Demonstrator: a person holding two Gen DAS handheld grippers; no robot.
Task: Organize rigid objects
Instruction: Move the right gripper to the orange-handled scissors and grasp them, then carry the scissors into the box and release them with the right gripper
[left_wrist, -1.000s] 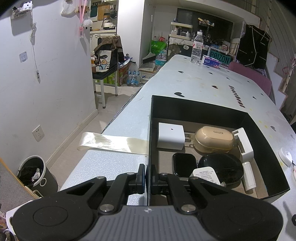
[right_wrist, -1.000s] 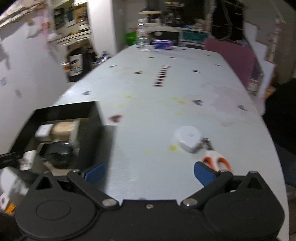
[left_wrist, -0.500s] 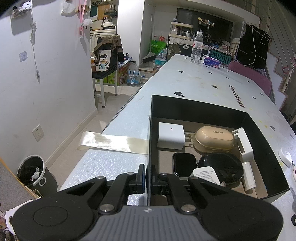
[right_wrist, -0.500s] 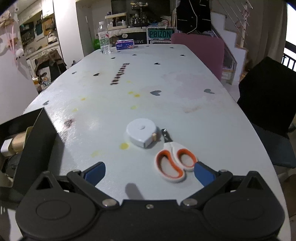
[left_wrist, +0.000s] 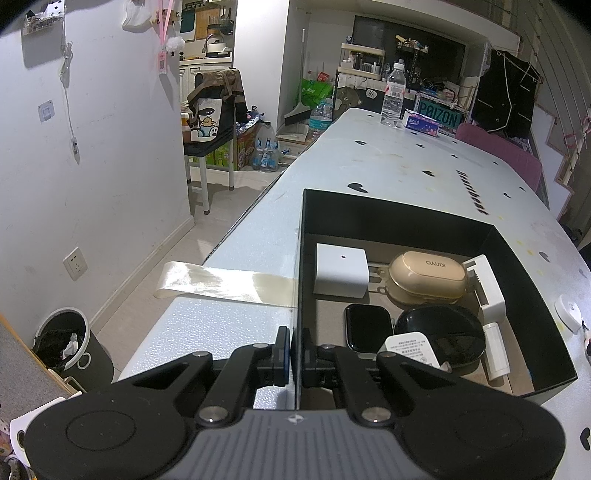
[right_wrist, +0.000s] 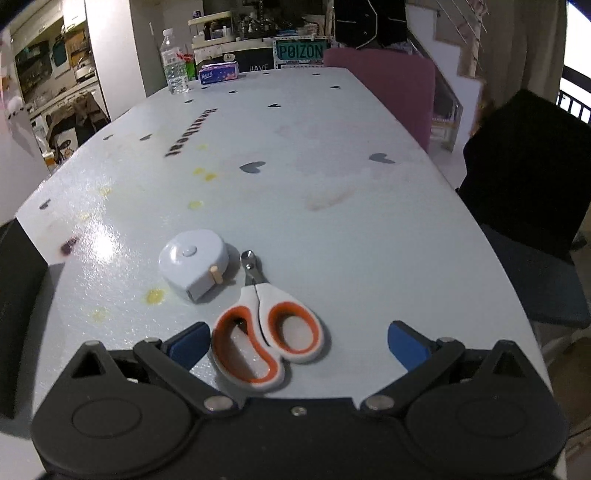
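Left tongs (left_wrist: 293, 350) are clamped on the black box (left_wrist: 298, 258) wall; right tongs (right_wrist: 297, 341) spread wide around the scissors (right_wrist: 267, 336).

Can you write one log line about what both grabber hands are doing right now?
left gripper: shut on black box wall | right gripper: open, around scissors handles | tape measure: on table

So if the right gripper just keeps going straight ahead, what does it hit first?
Probably the scissors: their handles already lie between the open right gripper's fingers, with the tape measure just beyond.
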